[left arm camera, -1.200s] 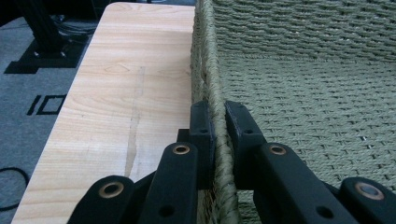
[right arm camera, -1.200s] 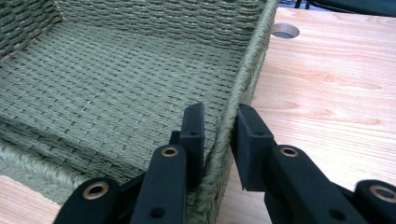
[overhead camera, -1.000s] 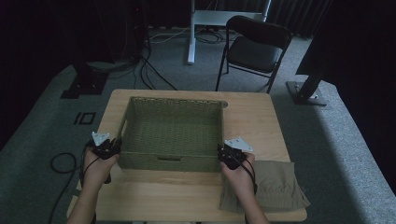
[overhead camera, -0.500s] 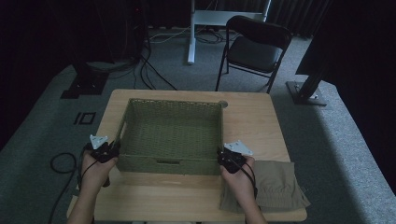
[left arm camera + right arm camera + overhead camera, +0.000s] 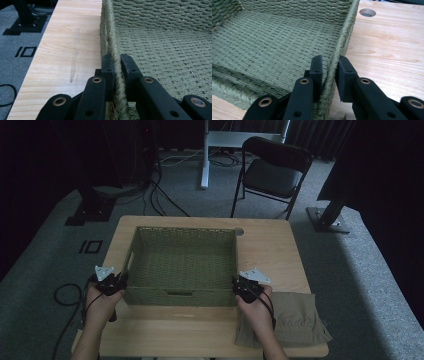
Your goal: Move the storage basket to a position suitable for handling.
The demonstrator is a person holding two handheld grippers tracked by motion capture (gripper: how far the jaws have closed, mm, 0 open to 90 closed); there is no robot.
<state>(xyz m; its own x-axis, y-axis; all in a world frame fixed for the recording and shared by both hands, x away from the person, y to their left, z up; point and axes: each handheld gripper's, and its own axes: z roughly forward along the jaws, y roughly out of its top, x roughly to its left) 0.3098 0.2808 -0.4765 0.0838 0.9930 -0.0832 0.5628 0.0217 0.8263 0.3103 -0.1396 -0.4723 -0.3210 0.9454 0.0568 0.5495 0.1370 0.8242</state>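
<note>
An empty green woven basket (image 5: 180,297) sits on the wooden table (image 5: 270,255), close to its front edge. My left gripper (image 5: 121,281) is shut on the basket's left rim near the front corner. In the left gripper view its jaws (image 5: 117,63) pinch the braided rim (image 5: 110,30), one pad outside and one inside. My right gripper (image 5: 236,286) is shut on the right rim near the front corner. In the right gripper view its jaws (image 5: 329,66) clamp that wall (image 5: 344,32) the same way.
A folded tan cloth (image 5: 295,320) lies on the table's front right corner, partly under the right forearm. A round cable hole (image 5: 239,231) is behind the basket. A black folding chair (image 5: 272,170) stands beyond the table. Cables trail on the grey floor at left.
</note>
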